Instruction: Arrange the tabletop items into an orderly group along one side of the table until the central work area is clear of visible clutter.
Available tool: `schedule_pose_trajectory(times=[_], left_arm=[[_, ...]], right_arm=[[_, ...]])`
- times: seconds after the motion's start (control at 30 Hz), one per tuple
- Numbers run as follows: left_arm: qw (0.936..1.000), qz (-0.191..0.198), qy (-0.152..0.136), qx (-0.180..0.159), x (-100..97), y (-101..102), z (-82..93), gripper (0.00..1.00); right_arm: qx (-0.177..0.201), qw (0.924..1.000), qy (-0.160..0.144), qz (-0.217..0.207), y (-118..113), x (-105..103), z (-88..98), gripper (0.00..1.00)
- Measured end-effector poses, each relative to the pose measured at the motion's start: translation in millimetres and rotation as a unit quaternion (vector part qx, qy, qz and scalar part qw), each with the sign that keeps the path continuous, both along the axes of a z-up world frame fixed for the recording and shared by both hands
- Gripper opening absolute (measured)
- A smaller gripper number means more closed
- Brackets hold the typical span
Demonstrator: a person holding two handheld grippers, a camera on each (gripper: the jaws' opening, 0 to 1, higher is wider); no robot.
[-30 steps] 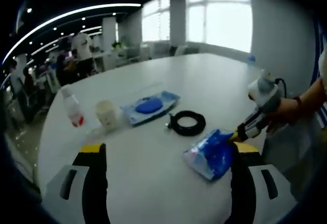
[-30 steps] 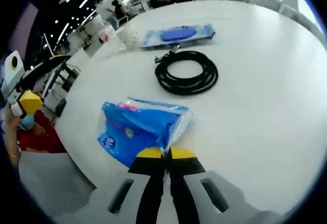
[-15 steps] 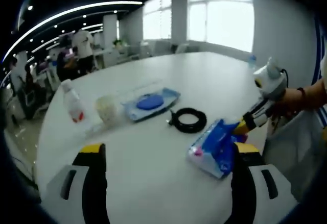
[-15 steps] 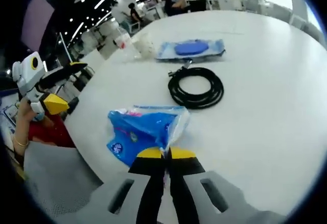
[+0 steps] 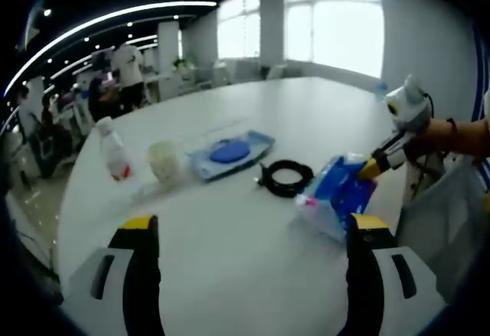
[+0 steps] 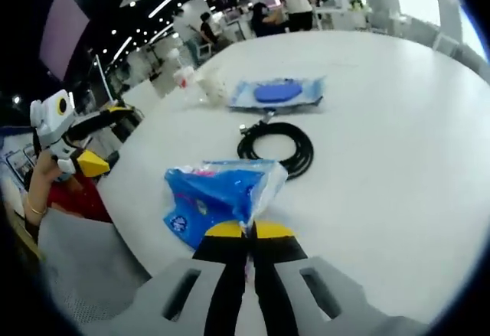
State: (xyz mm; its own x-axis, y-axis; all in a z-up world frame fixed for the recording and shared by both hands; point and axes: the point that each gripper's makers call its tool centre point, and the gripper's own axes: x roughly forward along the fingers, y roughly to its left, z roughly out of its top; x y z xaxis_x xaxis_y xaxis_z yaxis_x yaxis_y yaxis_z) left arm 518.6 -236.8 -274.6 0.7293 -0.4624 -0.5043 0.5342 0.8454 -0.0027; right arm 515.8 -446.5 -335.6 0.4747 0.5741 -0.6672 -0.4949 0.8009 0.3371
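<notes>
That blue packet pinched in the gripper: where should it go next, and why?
Probably carry the blue packet over beside the black cable coil and set it down. The right gripper holds it by one edge, lifted off the white table, while the other items already sit in a row beyond the coil.

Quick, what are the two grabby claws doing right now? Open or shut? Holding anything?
Left gripper: open, jaws wide apart, holding nothing.
Right gripper: shut on the edge of the blue packet, which hangs lifted off the table.
</notes>
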Motion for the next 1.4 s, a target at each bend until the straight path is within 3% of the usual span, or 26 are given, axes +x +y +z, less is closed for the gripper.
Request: schedule_pose_trajectory(times=[0.1, 0.33, 0.47, 0.57, 0.67, 0.77, 0.9, 1.2, 1.4], left_arm=[[0.9998, -0.005, 0.009, -0.015, -3.5, -4, -2.8, 0.99], [0.9999, -0.008, 0.005, -0.008, -3.6, -6, -2.0, 0.99], [0.9999, -0.010, 0.002, -0.003, -3.1, -6, -2.6, 0.99], [0.9997, -0.005, 0.001, -0.023, -1.2, -6, -0.4, 0.99], [0.9999, -0.005, 0.007, -0.011, -2.1, -4, -4.1, 0.99], [1.0000, -0.002, 0.006, -0.006, -0.2, -3, -4.7, 0.99], [0.9999, -0.002, 0.009, -0.008, 0.7, -4, -5.0, 0.99], [0.9997, -0.008, 0.024, -0.002, 0.4, -9, -11.5, 0.99], [0.9998, -0.009, 0.020, 0.002, 2.1, -8, -11.5, 0.99]], right_arm=[[-0.023, 0.9991, -0.035, 0.009, -10, 17, 11.3, 0.02], [-0.020, 0.9985, -0.050, 0.005, -22, 37, 30.3, 0.02], [0.013, 0.9993, -0.035, 0.006, -25, 45, 39.0, 0.02], [0.000, 0.9988, -0.048, 0.012, -34, 56, 45.5, 0.02], [0.001, 0.9984, -0.056, 0.007, -44, 69, 53.0, 0.02], [-0.024, 0.9966, -0.078, 0.003, -56, 84, 60.4, 0.02], [-0.014, 0.9964, -0.082, -0.012, -66, 99, 71.2, 0.02], [-0.027, 0.9933, -0.111, -0.018, -88, 130, 78.7, 0.02], [-0.013, 0.9936, -0.108, -0.032, -99, 150, 75.1, 0.02]])
